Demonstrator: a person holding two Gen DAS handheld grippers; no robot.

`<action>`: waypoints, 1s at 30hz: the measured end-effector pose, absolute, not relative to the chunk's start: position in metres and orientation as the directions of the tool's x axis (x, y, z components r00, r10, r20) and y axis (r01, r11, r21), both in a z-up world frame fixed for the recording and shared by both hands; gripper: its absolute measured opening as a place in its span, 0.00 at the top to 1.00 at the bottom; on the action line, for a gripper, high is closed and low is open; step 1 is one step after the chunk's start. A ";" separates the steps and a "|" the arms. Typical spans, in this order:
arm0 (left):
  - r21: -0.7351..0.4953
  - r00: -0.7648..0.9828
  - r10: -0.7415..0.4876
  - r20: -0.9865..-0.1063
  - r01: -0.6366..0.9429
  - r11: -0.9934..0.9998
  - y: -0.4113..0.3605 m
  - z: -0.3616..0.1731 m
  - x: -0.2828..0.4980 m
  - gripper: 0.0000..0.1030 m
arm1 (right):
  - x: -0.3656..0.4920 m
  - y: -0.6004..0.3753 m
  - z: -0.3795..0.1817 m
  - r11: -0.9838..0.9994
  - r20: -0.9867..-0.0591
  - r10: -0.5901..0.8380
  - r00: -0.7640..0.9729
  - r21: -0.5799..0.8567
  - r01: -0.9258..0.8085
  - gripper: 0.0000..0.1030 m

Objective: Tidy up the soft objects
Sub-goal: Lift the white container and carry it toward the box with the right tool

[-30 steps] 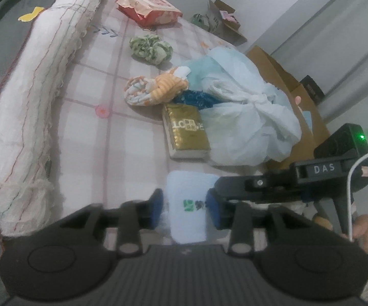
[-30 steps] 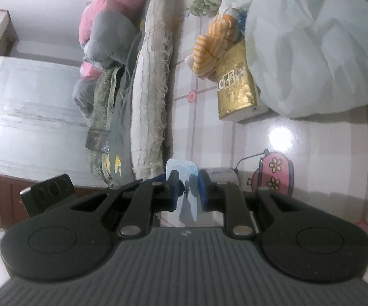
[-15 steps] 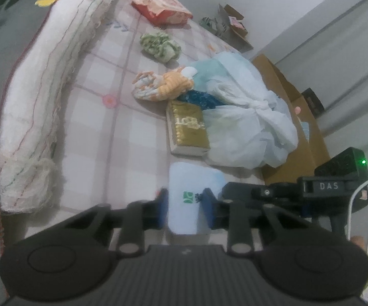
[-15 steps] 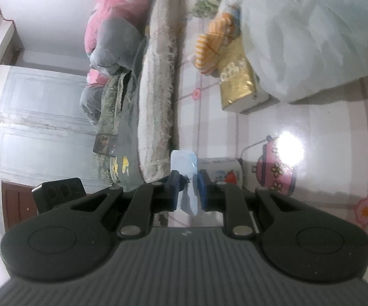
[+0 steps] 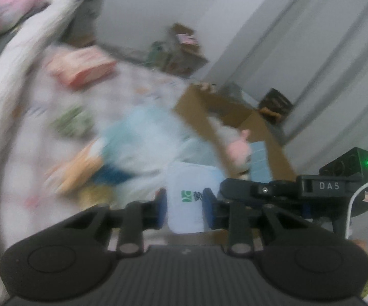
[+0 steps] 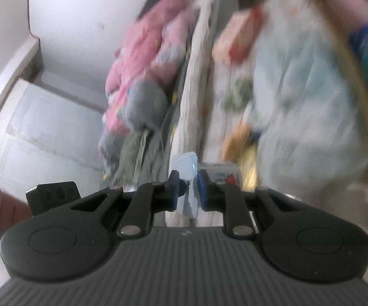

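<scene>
Left wrist view: a tissue pack (image 5: 187,199) is pinched by both the left gripper (image 5: 185,207) and right gripper (image 6: 187,190), near the cardboard box (image 5: 234,125); several soft things are left on the mat (image 5: 31,117).

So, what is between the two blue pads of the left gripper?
In the left wrist view, a pale blue soft packet with a green logo sits between the left gripper pads, which press its sides. The right gripper pinches its edge.

Left gripper (image 5: 185,205) clamped on pale blue pack (image 5: 189,193), jaws just closed in; right gripper (image 6: 187,191) pinching same pack, jaws narrow.
</scene>
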State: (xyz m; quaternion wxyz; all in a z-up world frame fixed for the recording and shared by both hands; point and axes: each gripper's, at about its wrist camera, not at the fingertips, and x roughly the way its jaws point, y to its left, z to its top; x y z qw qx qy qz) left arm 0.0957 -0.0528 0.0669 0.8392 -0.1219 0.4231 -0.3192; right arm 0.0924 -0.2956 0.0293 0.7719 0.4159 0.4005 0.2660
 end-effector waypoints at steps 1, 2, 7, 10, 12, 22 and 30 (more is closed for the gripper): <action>-0.468 0.435 -0.648 -0.626 0.454 0.758 -0.067 0.073 0.099 0.71 | 0.092 -0.308 0.037 0.521 -0.395 0.728 0.560 0.850 -0.077 0.85; -0.462 0.428 -0.659 -0.619 0.480 0.746 -0.084 0.080 0.104 0.71 | 0.091 -0.320 0.044 0.530 -0.394 0.712 0.582 0.845 -0.077 0.85; -0.448 0.367 -0.699 -0.614 0.567 0.691 -0.158 0.092 0.120 0.69 | 0.085 -0.389 0.066 0.572 -0.405 0.622 0.671 0.820 -0.036 0.85; -0.435 0.318 -0.700 -0.639 0.602 0.670 -0.202 0.084 0.124 0.69 | 0.085 -0.424 0.063 0.594 -0.440 0.575 0.689 0.805 0.018 0.84; -0.431 0.287 -0.693 -0.662 0.611 0.664 -0.224 0.072 0.128 0.69 | 0.087 -0.446 0.053 0.596 -0.468 0.557 0.686 0.801 0.062 0.84; -0.415 0.111 -0.610 -0.785 0.637 0.650 -0.279 0.020 0.128 0.71 | 0.102 -0.496 -0.016 0.608 -0.610 0.571 0.550 0.764 0.216 0.84; -0.446 -0.004 -0.572 -0.820 0.630 0.636 -0.290 0.001 0.125 0.69 | 0.128 -0.499 -0.047 0.646 -0.680 0.613 0.402 0.724 0.241 0.81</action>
